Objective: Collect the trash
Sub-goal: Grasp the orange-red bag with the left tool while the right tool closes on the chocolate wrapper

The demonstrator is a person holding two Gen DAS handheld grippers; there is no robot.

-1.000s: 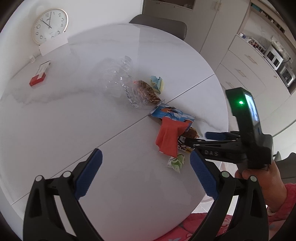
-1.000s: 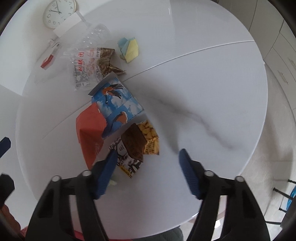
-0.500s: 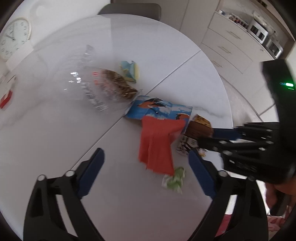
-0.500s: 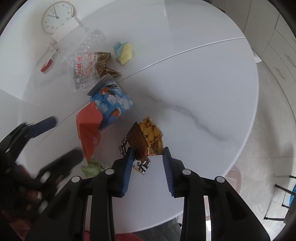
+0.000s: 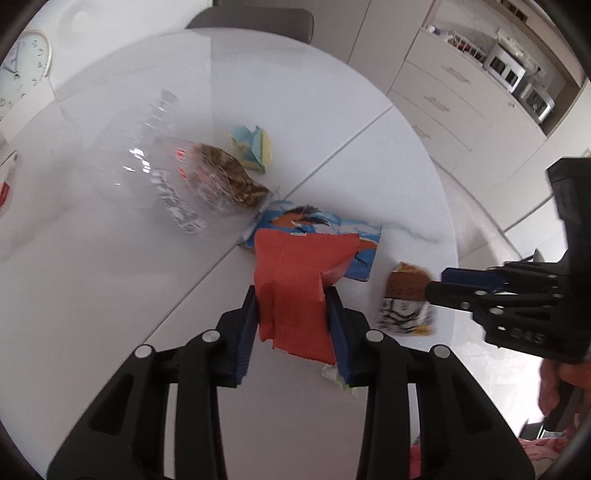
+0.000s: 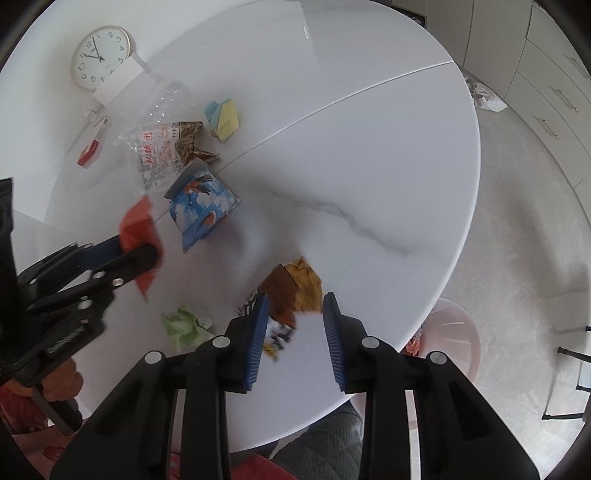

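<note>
Trash lies scattered on a round white table (image 6: 369,147). My left gripper (image 5: 291,295) has its jaws closing, and the pads press on a red wrapper (image 5: 295,266); the right wrist view shows that red wrapper (image 6: 138,221) raised off the table. My right gripper (image 6: 296,301) is also closing, gripping a brown-and-yellow snack packet (image 6: 295,284) near the table's front edge. Left on the table are a blue bird-print carton (image 6: 199,206), a clear printed bag (image 5: 207,184), a yellow-blue paper wad (image 5: 253,147) and a green paper wad (image 6: 184,323).
A wall clock (image 6: 99,57) and a red-and-white box (image 6: 92,146) sit at the far left. A pink bin (image 6: 454,332) stands on the floor below the table's right edge. A grey chair (image 5: 255,18) is behind the table, with cabinets to the right.
My left gripper came down and closed from wide open onto the red wrapper. My right gripper closed on the snack packet and drew it toward the table's edge.
</note>
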